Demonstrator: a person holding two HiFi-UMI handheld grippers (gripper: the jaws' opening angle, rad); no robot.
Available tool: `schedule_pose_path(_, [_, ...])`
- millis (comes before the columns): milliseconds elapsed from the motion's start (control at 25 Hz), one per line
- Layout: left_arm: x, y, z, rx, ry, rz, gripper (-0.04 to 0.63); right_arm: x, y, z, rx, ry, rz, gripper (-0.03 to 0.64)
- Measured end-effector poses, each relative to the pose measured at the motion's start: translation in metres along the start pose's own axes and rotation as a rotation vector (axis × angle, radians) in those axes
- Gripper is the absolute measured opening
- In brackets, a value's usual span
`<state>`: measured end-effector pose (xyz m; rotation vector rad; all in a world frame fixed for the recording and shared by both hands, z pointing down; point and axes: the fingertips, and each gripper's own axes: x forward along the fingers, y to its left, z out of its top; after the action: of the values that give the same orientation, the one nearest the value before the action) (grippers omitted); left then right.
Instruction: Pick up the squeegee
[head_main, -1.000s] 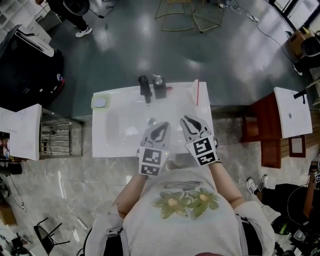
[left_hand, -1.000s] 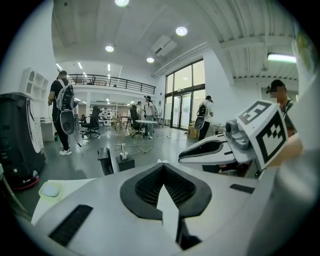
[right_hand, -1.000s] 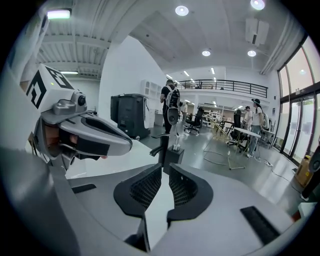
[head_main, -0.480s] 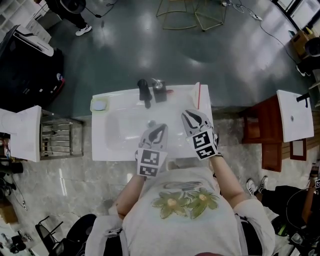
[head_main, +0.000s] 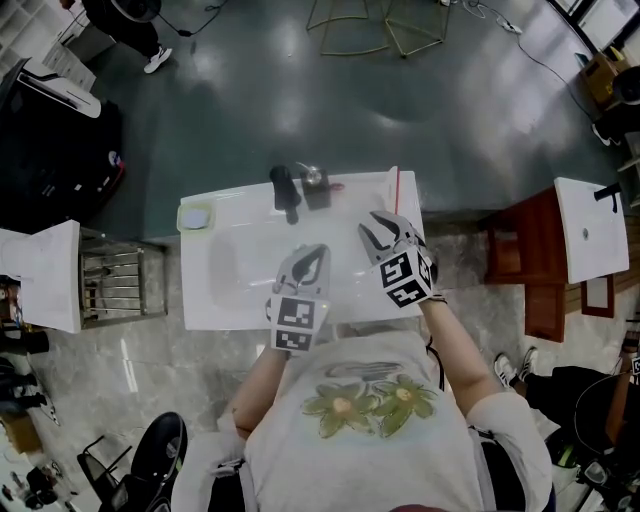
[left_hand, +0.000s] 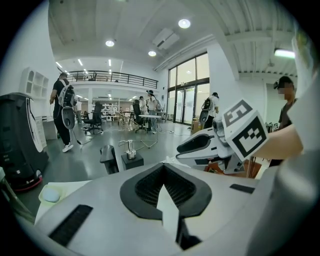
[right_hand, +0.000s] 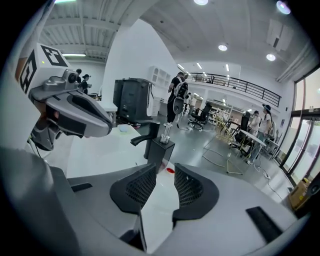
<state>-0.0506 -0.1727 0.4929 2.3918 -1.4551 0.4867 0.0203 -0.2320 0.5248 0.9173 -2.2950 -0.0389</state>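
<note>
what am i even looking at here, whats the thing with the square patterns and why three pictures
A person stands at a white sink, a hand-held gripper in each hand; the patterned cubes are part of those tools. The top-down picture is from a camera on the person's head. The other two are from cameras on each gripper, looking along its jaws. The left gripper is shut and empty; the right gripper is open and empty. On the sink's rim are a black tap, a soap pump, a soap dish, and a thin red squeegee by the right edge, not yet touched.
</note>
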Motion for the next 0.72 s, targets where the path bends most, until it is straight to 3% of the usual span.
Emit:
schedule_pose_path(520, [0.01, 0.009, -0.006, -0.006, 0.019, -0.001, 0.009, 0.033, -0.014, -0.011, -0.147, 0.063, -0.004, 0.087])
schedule_pose_path(720, [0.016, 0.012, -0.006, -0.002, 0.029, 0.001, 0.009, 0.045, -0.02, -0.019, -0.148, 0.074, 0.016, 0.097])
